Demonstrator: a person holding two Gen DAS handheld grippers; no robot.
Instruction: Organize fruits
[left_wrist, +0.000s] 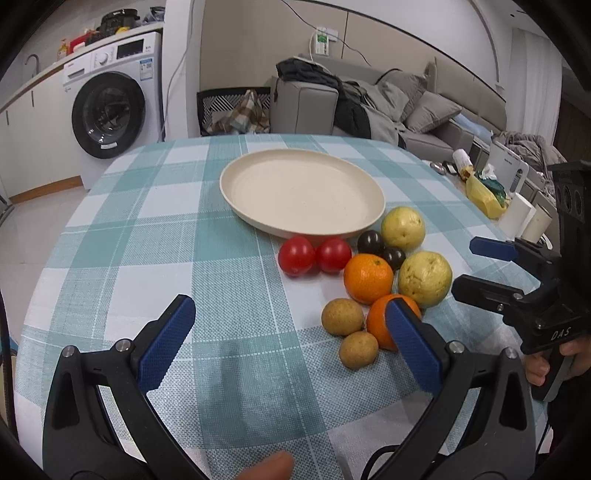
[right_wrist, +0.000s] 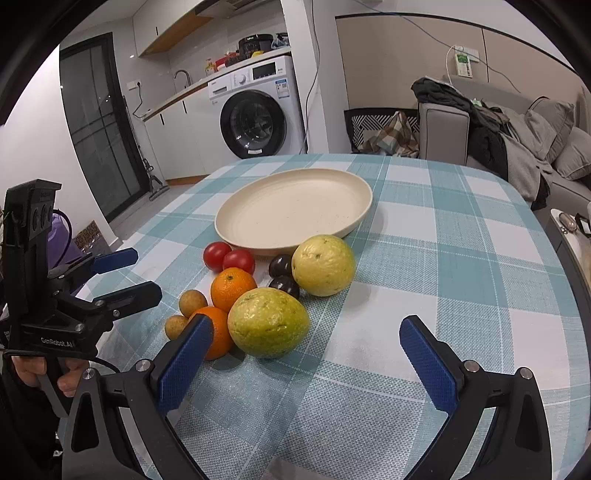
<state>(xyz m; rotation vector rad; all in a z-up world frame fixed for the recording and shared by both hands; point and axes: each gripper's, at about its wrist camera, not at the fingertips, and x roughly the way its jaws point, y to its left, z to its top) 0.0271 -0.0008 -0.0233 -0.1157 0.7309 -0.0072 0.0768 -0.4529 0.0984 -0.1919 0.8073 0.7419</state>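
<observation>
The left tongs (left_wrist: 291, 314) were spread wide with nothing between them. The right tongs (right_wrist: 306, 336) were spread wide too, holding nothing. The fruits sat in a bunch ahead of both. One blue pad hid part of the near orange (left_wrist: 384, 326). A big yellow-green fruit (right_wrist: 267, 323) lay just ahead of the right tongs. The bare cream plate (left_wrist: 303, 192) sat past the red tomatoes (left_wrist: 314, 254).
</observation>
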